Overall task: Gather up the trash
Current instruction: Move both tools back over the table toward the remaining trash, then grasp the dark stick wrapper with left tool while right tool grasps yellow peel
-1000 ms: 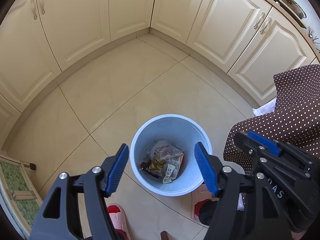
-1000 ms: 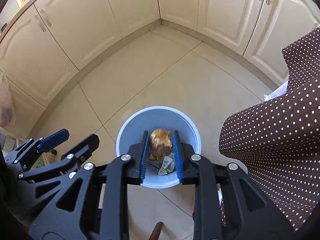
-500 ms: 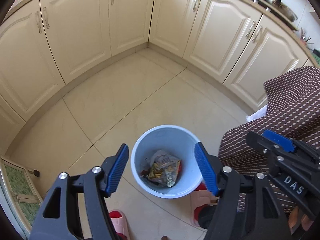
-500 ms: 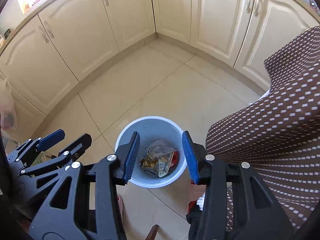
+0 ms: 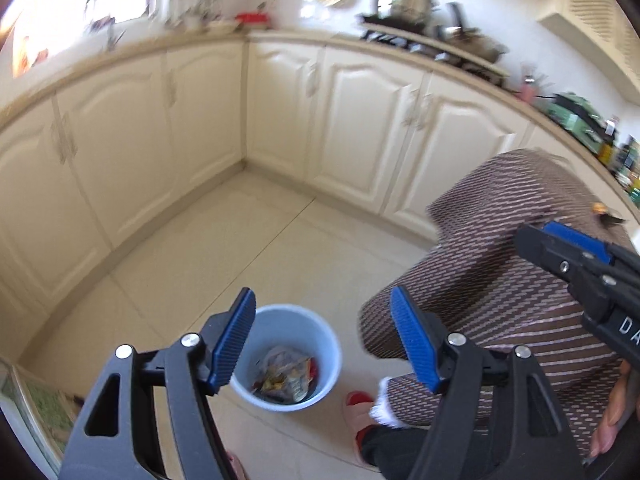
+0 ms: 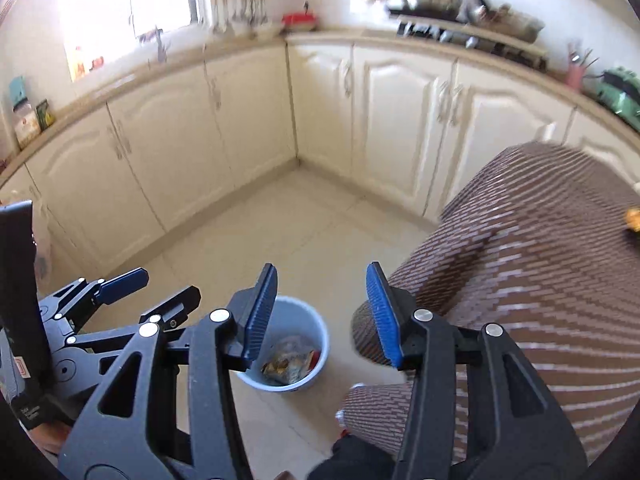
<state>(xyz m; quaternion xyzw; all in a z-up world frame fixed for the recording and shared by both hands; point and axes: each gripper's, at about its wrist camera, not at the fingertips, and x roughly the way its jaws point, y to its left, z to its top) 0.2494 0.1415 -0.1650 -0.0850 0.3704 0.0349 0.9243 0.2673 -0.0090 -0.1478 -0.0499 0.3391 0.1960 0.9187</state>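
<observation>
- Below, on a pale tiled kitchen floor (image 5: 224, 256), stands a light blue trash bin (image 5: 288, 322), upright, round rim showing.
- Inside the bin lies crumpled trash (image 5: 286, 374): wrappers in yellow, grey and red, piled at the bottom.
- Held high above the bin, the left gripper (image 5: 322, 344), black frame with blue ribbed pads, jaws opening wide, nothing between them.
- Seen between those pads from the left wrist view: the bin's far rim and the floor beyond.
- Alongside, the right gripper (image 6: 322, 316), same black and blue build, jaws opening, nothing between them either; bin visible through the gap, well below.
- At right in both views, a brown table cover with pale dots (image 6: 520, 264), smeared into streaks by motion blur, draped down close beside the bin.
- Near the bin's right side, a foot in a pink and red slipper (image 5: 358, 404), partly hidden by the cover.
- Behind, cream cabinet doors (image 5: 372, 128) wrapping around the corner, countertop above with blurred pots and utensils; too smeared to name further.
- At upper left, a bright window (image 6: 120, 0), washed out.
</observation>
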